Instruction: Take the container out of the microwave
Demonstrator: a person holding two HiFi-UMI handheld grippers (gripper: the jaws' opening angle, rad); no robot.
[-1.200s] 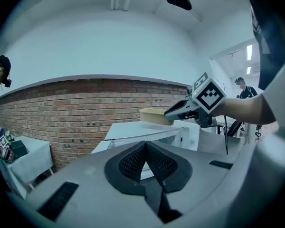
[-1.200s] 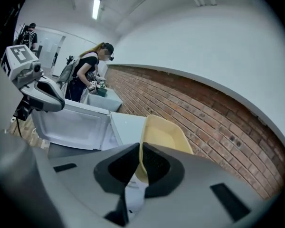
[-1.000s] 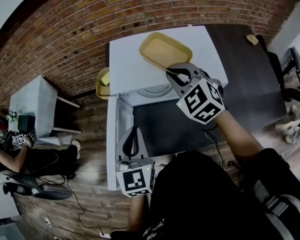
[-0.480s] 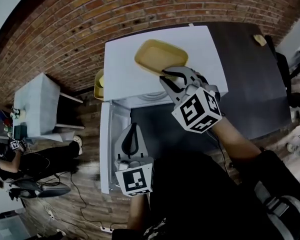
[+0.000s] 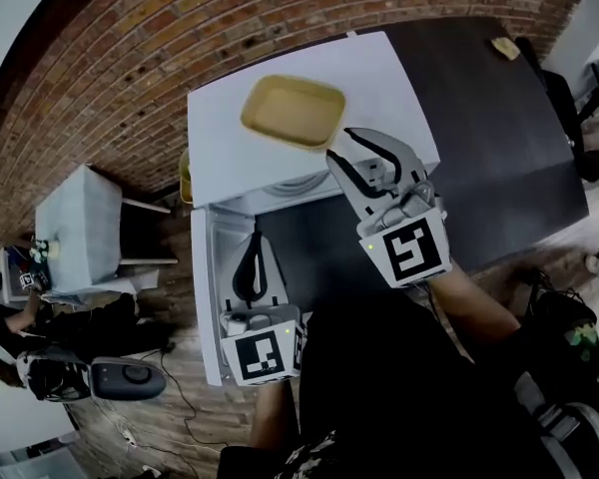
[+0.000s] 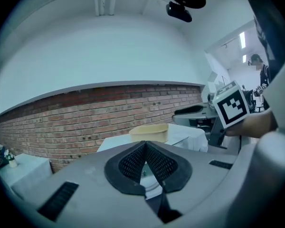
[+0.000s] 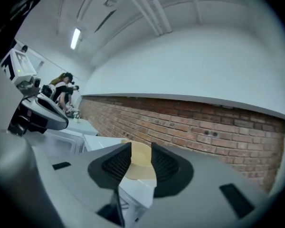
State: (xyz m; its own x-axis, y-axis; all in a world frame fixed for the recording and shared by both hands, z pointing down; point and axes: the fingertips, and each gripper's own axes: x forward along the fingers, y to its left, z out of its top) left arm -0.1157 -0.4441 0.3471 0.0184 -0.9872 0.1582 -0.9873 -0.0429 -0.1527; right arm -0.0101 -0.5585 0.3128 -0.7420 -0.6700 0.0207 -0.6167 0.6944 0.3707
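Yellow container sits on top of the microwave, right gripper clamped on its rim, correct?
Not clamped: the right gripper has just opened, and its jaws stand apart, pressing on nothing, as the head view shows. The container does sit on the microwave.

The white microwave (image 5: 379,98) hides most of its cavity under its top panel; only an arc of the glass turntable (image 5: 304,182) is exposed. The yellow object (image 5: 185,173) at its left edge is mostly covered and cannot be identified. The small tan item (image 5: 505,48) on the dark table (image 5: 499,148) is too small to identify.
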